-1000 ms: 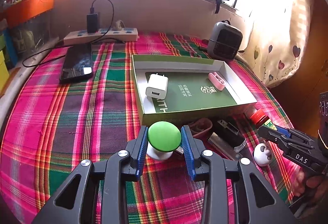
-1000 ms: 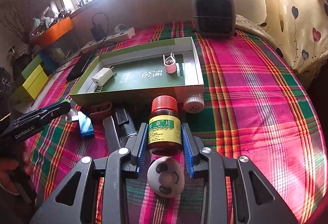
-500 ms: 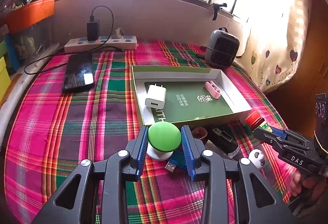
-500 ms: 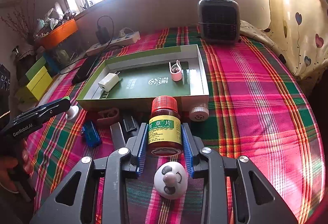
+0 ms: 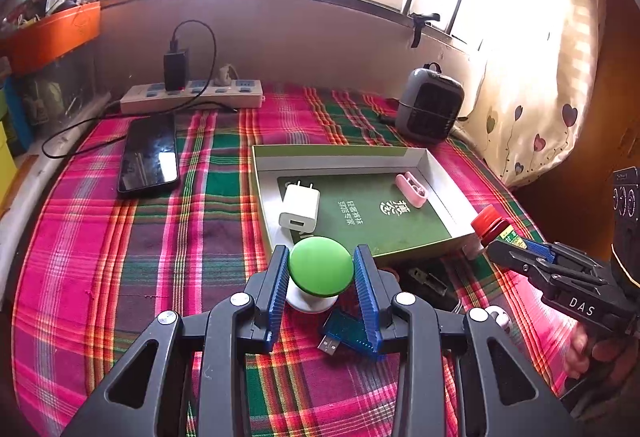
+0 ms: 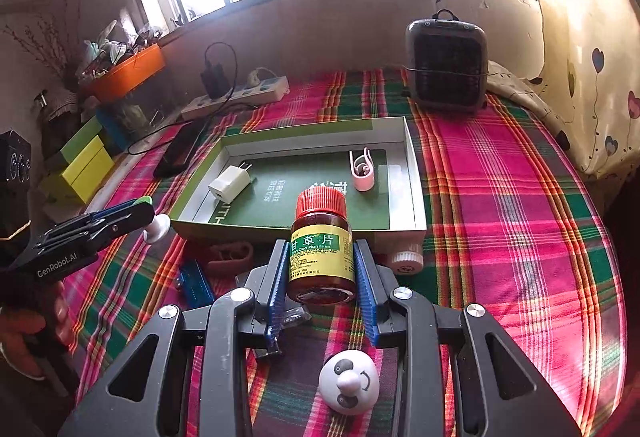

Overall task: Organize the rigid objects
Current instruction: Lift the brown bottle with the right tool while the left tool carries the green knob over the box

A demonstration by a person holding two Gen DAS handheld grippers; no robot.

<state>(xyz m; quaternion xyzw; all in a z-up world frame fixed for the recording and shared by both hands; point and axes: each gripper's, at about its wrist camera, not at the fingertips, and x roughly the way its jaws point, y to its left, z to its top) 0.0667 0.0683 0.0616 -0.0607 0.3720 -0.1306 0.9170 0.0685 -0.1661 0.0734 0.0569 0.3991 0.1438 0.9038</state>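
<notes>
My left gripper [image 5: 321,269] is shut on a green-capped mushroom lamp [image 5: 320,265] and holds it above the plaid cloth, just in front of the green box tray [image 5: 332,153]. My right gripper [image 6: 322,269] is shut on a brown pill bottle [image 6: 322,257] with a red cap, lifted near the tray's front wall [image 6: 280,231]. The tray holds a white charger [image 5: 299,212] and a pink clip [image 5: 412,190]. The right gripper also shows in the left wrist view [image 5: 516,257]. The left gripper also shows in the right wrist view [image 6: 140,211].
On the cloth lie a blue USB reader [image 5: 344,335], a white face-printed knob [image 6: 349,381], a white bottle cap [image 6: 406,261], a reddish clip [image 6: 230,253] and a black stapler [image 5: 430,277]. A phone [image 5: 149,155], a power strip [image 5: 192,99] and a grey heater [image 5: 430,109] stand farther back.
Both grippers have risen from the cloth with their objects. The blue USB reader has come into view under the left gripper. The white knob now lies lower in the right wrist view.
</notes>
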